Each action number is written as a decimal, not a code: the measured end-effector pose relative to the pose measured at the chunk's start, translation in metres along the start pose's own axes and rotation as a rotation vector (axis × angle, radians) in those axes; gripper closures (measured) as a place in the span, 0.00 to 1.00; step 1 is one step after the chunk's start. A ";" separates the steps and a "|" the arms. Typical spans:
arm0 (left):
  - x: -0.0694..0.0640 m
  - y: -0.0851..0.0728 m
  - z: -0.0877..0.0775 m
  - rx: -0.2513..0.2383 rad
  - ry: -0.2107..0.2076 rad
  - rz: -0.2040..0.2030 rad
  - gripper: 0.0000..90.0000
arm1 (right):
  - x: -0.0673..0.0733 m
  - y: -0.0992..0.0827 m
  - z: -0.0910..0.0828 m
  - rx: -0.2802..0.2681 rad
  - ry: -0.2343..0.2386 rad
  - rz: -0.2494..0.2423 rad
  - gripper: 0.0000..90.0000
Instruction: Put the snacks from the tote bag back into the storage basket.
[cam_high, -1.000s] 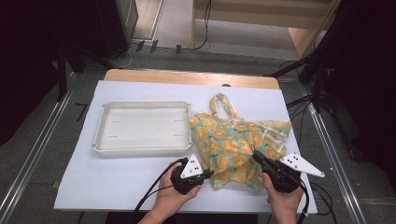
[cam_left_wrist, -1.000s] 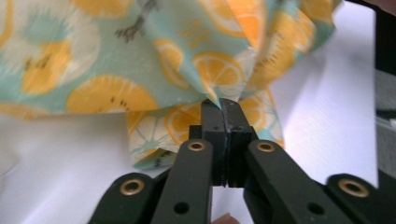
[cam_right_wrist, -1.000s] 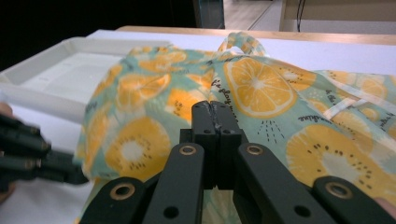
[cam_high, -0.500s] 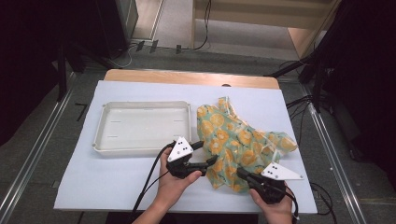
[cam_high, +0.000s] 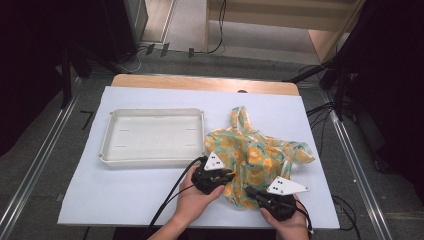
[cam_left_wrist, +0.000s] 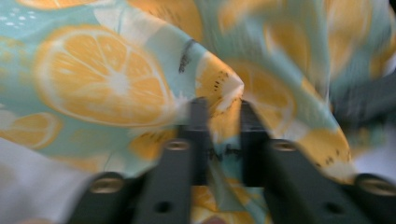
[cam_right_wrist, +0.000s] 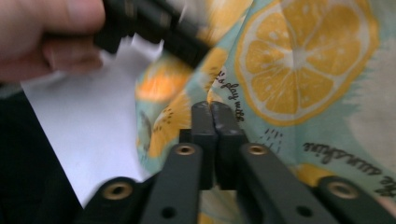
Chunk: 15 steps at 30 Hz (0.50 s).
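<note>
- Cloth (cam_high: 255, 160) printed with orange slices on a pale green ground lies crumpled on the right half of the desk (cam_high: 150, 200), on its white cover, with a narrow strap-like end reaching toward the far side.
- To its left sits a shallow white tray (cam_high: 152, 137), its right rim just touching the cloth's edge.
- The left claw (cam_high: 226, 179), held in the person's left hand (cam_high: 192, 202), is at the near left edge of the cloth. Seen from the left gripper view, the jaws stand a little apart with a fold of the cloth (cam_left_wrist: 224, 107) pinched between them.
- The right claw (cam_high: 250, 192) is at the near edge of the cloth, gripped by the right hand (cam_high: 287, 225) close to the desk's near right corner. In the right gripper view its jaws are pressed together at the cloth's (cam_right_wrist: 299, 79) border; I cannot tell whether any fabric is caught between them.
- The two claws are near each other, both low over the near side of the cloth, and the right gripper view catches the other hand (cam_right_wrist: 46, 37) and its claw just beyond.
- A cable trails from the left claw toward the near edge of the desk.
</note>
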<state>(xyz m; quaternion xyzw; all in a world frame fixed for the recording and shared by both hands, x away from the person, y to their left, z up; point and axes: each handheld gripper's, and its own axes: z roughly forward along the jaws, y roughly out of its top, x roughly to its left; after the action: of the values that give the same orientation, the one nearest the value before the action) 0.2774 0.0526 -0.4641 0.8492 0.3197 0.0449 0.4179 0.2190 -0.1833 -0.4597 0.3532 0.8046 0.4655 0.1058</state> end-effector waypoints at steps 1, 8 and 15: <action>-0.001 -0.002 0.001 0.010 -0.004 0.007 1.00 | -0.001 0.001 -0.003 -0.017 -0.002 0.005 0.89; -0.005 -0.014 -0.004 0.017 -0.027 0.040 1.00 | 0.000 0.017 -0.041 -0.226 -0.263 0.005 0.63; -0.007 -0.019 -0.009 0.009 -0.037 0.067 1.00 | -0.022 0.012 -0.041 -0.249 -0.360 0.195 0.42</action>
<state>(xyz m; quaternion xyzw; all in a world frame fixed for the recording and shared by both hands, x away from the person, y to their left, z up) 0.2590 0.0629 -0.4710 0.8620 0.2836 0.0415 0.4182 0.2202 -0.2213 -0.4306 0.4907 0.6711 0.4990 0.2446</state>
